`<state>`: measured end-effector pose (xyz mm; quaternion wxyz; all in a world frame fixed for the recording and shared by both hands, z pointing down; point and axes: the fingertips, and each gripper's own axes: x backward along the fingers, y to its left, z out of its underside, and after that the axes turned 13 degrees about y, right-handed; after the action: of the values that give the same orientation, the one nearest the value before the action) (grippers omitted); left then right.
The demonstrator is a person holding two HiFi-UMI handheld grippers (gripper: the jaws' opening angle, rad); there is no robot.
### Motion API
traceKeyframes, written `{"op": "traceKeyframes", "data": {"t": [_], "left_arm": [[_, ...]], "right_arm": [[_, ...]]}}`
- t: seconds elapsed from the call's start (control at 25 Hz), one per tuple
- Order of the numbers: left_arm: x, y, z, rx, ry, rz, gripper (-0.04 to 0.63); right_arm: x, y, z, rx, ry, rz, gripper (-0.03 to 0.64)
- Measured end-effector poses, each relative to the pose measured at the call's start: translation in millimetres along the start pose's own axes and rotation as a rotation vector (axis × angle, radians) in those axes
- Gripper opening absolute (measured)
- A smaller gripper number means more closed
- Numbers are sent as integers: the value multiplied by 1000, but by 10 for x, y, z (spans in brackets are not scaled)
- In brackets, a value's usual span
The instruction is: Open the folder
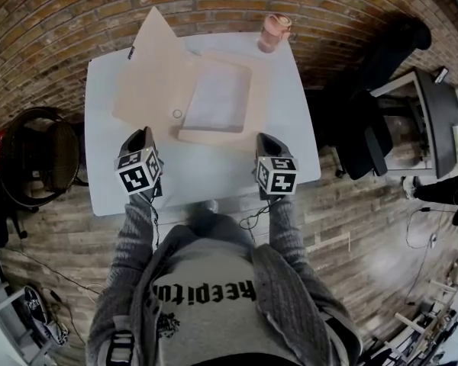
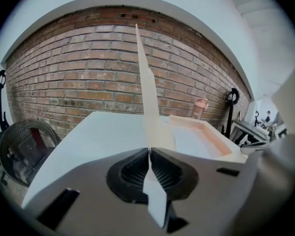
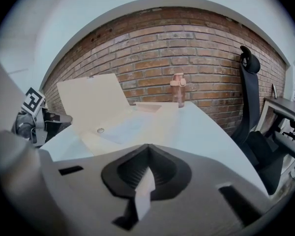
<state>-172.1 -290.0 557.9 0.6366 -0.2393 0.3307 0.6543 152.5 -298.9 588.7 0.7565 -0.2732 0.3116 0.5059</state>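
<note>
A beige box folder [image 1: 214,101] lies open on the white table [image 1: 206,178], with white sheets [image 1: 217,94] inside. Its flap [image 1: 153,71] stands raised and leans left, a round snap [image 1: 177,113] near its lower corner. My left gripper [image 1: 140,133] is shut just short of the flap's near edge. In the left gripper view the flap [image 2: 146,87] shows edge-on, straight ahead of the shut jaws [image 2: 149,151], and I see nothing clamped between them. My right gripper [image 1: 266,137] is shut and empty in front of the folder's near right corner; its own view shows the flap [image 3: 93,100].
A pink bottle [image 1: 274,31] stands at the table's far right corner by the brick wall. A round wire basket [image 1: 38,155] sits on the floor to the left. A black office chair [image 1: 374,120] and a desk [image 1: 435,120] are on the right.
</note>
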Motion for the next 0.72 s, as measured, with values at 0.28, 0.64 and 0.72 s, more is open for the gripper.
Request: {"op": "traceKeyframes", "data": {"t": [0.28,0.64,0.72], "left_arm": [[123,-178,-90,-73,-32,72,14],[374,-401,-167,-177,-81,170,95],[447,-428,-178,-186,-92,183,95]], "right_arm": [[196,138,-61,-18,-49,-8,3],[488,338,-243,-37,-139,-4,3],[573,382,-283,-39,-158,-3,3]]}}
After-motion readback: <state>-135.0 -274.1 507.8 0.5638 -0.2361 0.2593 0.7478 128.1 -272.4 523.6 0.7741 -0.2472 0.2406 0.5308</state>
